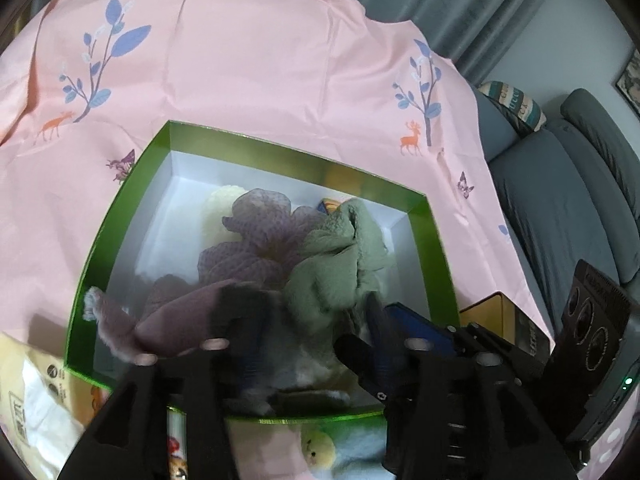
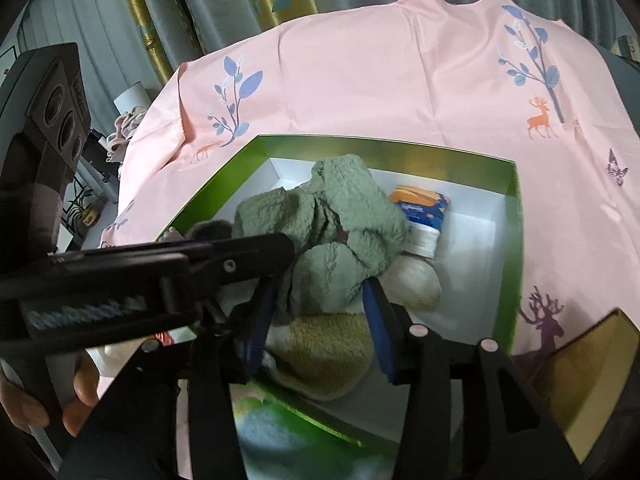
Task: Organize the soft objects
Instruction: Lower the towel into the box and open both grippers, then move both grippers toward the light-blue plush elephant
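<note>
Hovering over the green box point(image 2: 516, 216) on the pink cloth point(image 2: 400, 80), both grippers stand partly open with soft things between their jaws. The right gripper point(image 2: 320, 320) straddles the lower folds of the green towel point(image 2: 328, 216), which lies heaped in the box on a tan fleece point(image 2: 320, 344); the pads look slack on it, so it seems let go. The left gripper point(image 1: 304, 320) is blurred, its fingers either side of grey fluff beside a mauve cloth point(image 1: 176, 320); I cannot tell whether it grips. A purple mesh piece point(image 1: 256, 240) sits behind. The step reads as dropping items into the box. Next calls for lifting both grippers clear without snagging the towel.
</note>
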A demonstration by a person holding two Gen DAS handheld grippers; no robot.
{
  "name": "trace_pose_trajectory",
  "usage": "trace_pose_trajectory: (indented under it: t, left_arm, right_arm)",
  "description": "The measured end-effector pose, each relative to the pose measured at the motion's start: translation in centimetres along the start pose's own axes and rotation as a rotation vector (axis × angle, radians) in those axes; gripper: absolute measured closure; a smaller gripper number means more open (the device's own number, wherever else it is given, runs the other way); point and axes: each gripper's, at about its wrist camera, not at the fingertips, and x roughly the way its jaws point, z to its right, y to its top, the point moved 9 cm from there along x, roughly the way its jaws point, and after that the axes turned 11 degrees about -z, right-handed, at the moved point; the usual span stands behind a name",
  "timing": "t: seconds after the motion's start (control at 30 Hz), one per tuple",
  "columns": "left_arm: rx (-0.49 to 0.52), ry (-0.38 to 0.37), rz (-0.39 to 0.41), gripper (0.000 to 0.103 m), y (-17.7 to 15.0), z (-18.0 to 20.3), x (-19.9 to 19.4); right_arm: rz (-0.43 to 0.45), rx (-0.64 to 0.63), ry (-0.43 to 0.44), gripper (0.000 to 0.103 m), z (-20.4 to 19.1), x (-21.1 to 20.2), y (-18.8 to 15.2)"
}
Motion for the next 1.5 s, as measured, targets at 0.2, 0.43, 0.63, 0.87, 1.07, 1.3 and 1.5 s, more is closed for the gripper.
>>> trace_pose_trajectory:
  t: [0.2, 0.43, 0.63, 0.87, 1.07, 1.3, 1.5]
  left_arm:
    - [0.011, 0.009, 0.034, 0.030, -0.9, 0.6, -2.4]
    - [0.014, 0.005, 0.063, 0.012, -3.0, 1.4, -5.3]
    - [0.008, 0.000, 0.073, 0.005, -5.8, 1.6, -7.4]
    - [-0.020, -0.041, 0.086, 0.003, -9.2, 1.7, -9.4]
    - [-0.023, -0.062, 0.067, 0.003, -12.0, 2.0, -10.0]
    - [-0.026, -0.088, 0.048, 0.003, -14.9, 2.2, -10.2]
    - [-0.031, -0.098, 0.053, 0.003, -16.5, 1.9, -10.5]
  right_arm:
    - [0.064, -0.015, -0.061, 0.038, -0.2, -3.2, -0.8]
    - [0.140, -0.037, -0.137, 0.015, -0.7, -7.3, -2.3]
    - [0.170, -0.046, -0.163, 0.006, -1.7, -9.9, -4.3]
    - [0.185, -0.066, -0.186, 0.003, -3.1, -12.1, -6.9]
    - [0.188, -0.093, -0.198, 0.001, -4.2, -13.4, -8.9]
    - [0.172, -0.070, -0.171, 0.001, -5.0, -13.8, -11.1]
    - [0.137, -0.045, -0.168, 0.001, -5.0, -13.1, -13.0]
